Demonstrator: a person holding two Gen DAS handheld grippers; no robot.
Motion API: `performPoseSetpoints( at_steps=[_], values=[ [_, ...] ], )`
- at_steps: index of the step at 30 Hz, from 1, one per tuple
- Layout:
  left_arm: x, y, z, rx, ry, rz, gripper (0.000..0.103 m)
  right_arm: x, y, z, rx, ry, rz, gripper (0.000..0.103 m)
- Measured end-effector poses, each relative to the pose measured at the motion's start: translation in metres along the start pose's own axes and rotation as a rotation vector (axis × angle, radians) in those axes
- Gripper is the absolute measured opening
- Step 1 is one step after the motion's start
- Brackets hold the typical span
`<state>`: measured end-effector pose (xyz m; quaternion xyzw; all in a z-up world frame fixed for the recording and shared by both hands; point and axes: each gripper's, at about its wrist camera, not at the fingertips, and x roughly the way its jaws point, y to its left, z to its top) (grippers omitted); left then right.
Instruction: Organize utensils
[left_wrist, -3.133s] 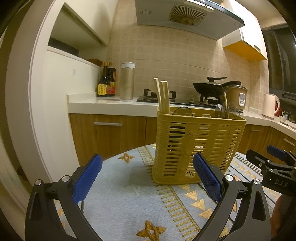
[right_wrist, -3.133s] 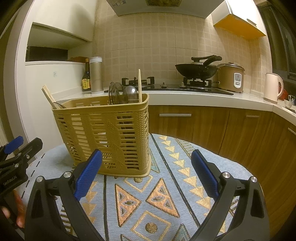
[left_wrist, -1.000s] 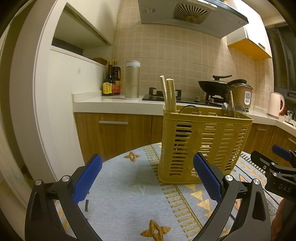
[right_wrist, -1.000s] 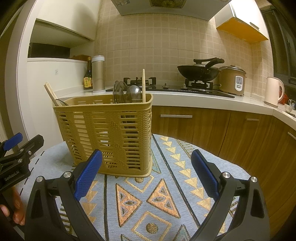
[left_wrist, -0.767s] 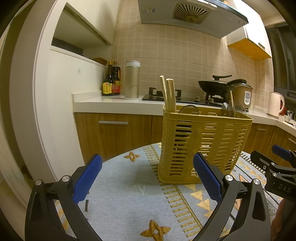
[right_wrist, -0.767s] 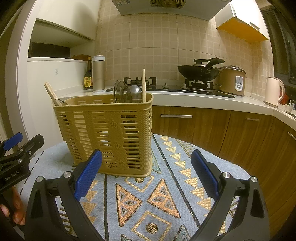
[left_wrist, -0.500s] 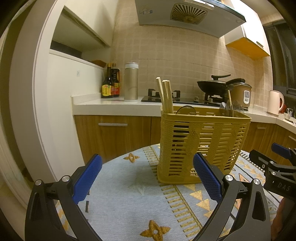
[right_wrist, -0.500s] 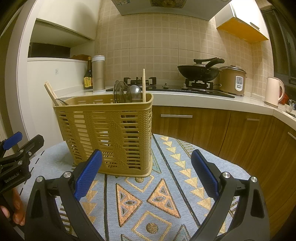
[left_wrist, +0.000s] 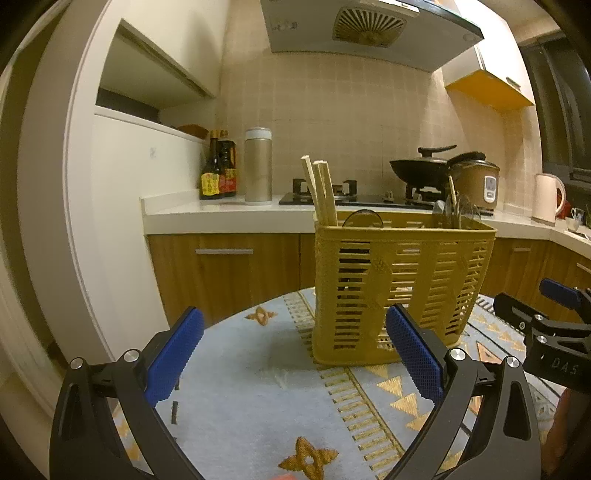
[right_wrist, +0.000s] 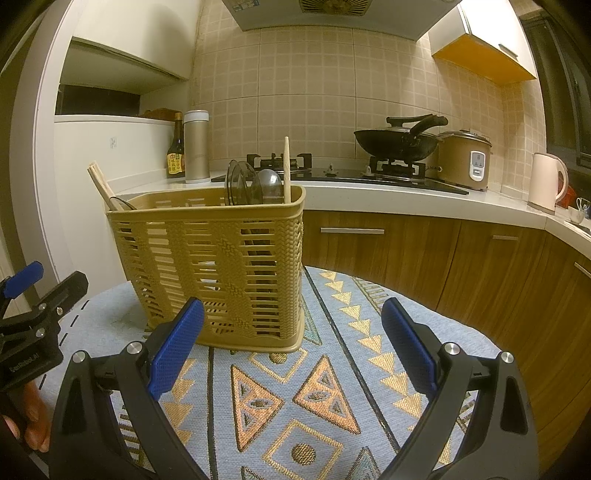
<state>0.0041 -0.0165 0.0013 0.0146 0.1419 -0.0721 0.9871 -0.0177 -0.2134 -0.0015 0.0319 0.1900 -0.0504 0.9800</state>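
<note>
Left tool (left_wrist: 293, 354) near, jaws spread wide, nothing between the blue pads (left_wrist: 175, 354). Right tool (right_wrist: 291, 349) likewise wide open and empty, hovering over the patterned cloth (right_wrist: 295, 398) on the table (left_wrist: 236, 373). Just beyond both tools, yellow slatted basket (right_wrist: 221, 266) stands upright on the cloth, mid-table. Chopsticks (left_wrist: 320, 192) stick up from the basket's left end; ladles/spoons (right_wrist: 255, 182) and one more wooden stick (right_wrist: 286, 170) at its right end. Far: kitchen counter (right_wrist: 388, 194) with bottles (left_wrist: 218, 171), steel flask (left_wrist: 258, 166), wok (right_wrist: 399, 138), rice cooker (right_wrist: 465, 158), kettle (right_wrist: 546, 181).
</note>
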Motion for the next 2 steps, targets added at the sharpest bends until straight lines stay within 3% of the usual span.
performPoseSetpoints(
  at_steps=[2],
  values=[
    [0.0023, 0.0009, 0.0008, -0.005, 0.005, 0.004, 0.096, 0.0003, -0.0002, -0.0005, -0.001, 0.0, 0.001, 0.092]
  ],
)
